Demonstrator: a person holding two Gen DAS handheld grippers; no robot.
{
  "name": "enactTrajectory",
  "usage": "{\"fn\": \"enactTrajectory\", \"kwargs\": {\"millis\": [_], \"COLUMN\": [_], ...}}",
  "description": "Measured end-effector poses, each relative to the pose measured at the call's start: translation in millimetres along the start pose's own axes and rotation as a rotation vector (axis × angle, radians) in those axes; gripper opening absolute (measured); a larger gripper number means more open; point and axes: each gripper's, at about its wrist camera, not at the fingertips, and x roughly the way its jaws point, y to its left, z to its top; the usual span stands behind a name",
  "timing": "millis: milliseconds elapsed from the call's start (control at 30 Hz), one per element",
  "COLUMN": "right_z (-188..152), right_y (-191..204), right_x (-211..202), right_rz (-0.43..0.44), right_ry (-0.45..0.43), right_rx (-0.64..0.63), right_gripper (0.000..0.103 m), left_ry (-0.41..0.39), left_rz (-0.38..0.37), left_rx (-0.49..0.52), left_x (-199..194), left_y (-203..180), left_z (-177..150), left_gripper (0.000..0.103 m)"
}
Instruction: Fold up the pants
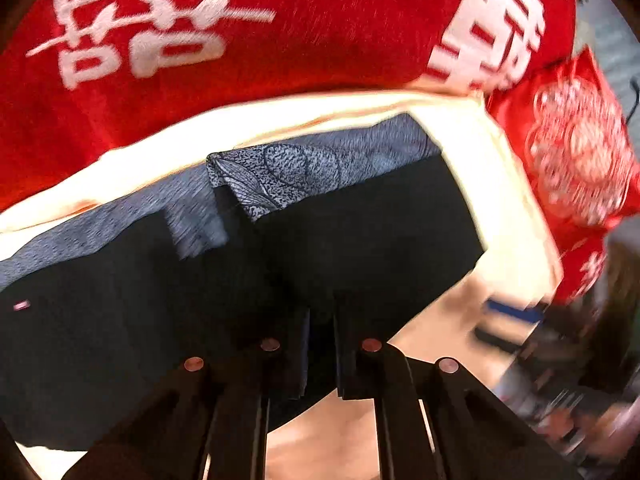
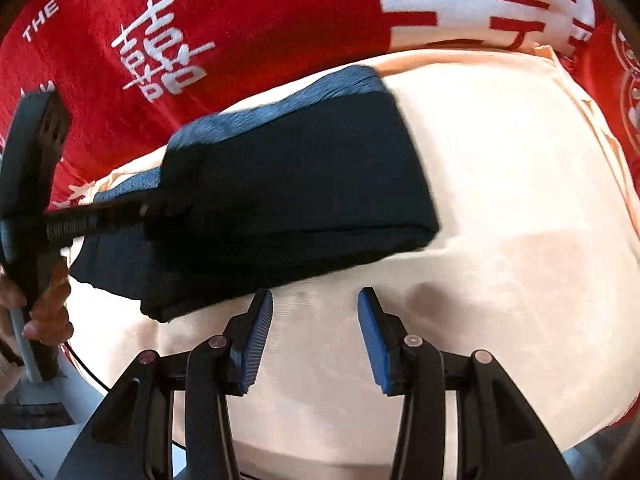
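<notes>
Your left tool (image 1: 320, 356) sits nearest the lens, its jaws pinched on the near edge of the folded dark pants (image 1: 360, 240). Those pants lie on a cream cloth (image 2: 500, 200), their long axis running from about eight o'clock to two o'clock in the right wrist view. Your right tool (image 2: 316, 340) hangs half-wide and empty at six o'clock, just beside the pants. Red fabric with white characters (image 2: 240, 20) fills twelve o'clock.

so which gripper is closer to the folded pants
Left. The left gripper is shut on the pants' edge; the right gripper is open over the cream sheet just beside them.
</notes>
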Motion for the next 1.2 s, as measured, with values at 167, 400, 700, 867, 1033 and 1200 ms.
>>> {"fn": "enactTrajectory", "kwargs": {"millis": [167,400,700,867,1033,1200], "right_z": [5,56,120,106,86,62], "right_y": [-7,-9,1,30,52,76], "right_x": [-1,3,83,77,63,54], "right_rz": [0.011,0.043,0.073,0.110,0.116,0.139], "right_ry": [-0.004,-0.076,0.012,0.040,0.047,0.063], "right_rx": [0.004,-0.031,0.024,-0.088,-0.147,-0.190], "right_gripper": [0.048,0.042,0.038,0.040,0.039,0.039], "left_ry": [0.017,-0.028,-0.052,-0.077,-0.123,-0.088], "left_rz": [0.044,0.068,0.089,0.100,0.178,0.279], "left_rx": [-0.034,-0.049,-0.087,-0.157,-0.218,-0.286], "left_x": [23,16,19,4,-18,-24], "left_y": [10,6,3,12,27,55], "left_z": [-22,-28,-27,-31,-46,-70], "left_gripper": [0.011,0.011,0.011,0.035,0.072,0.072]}}
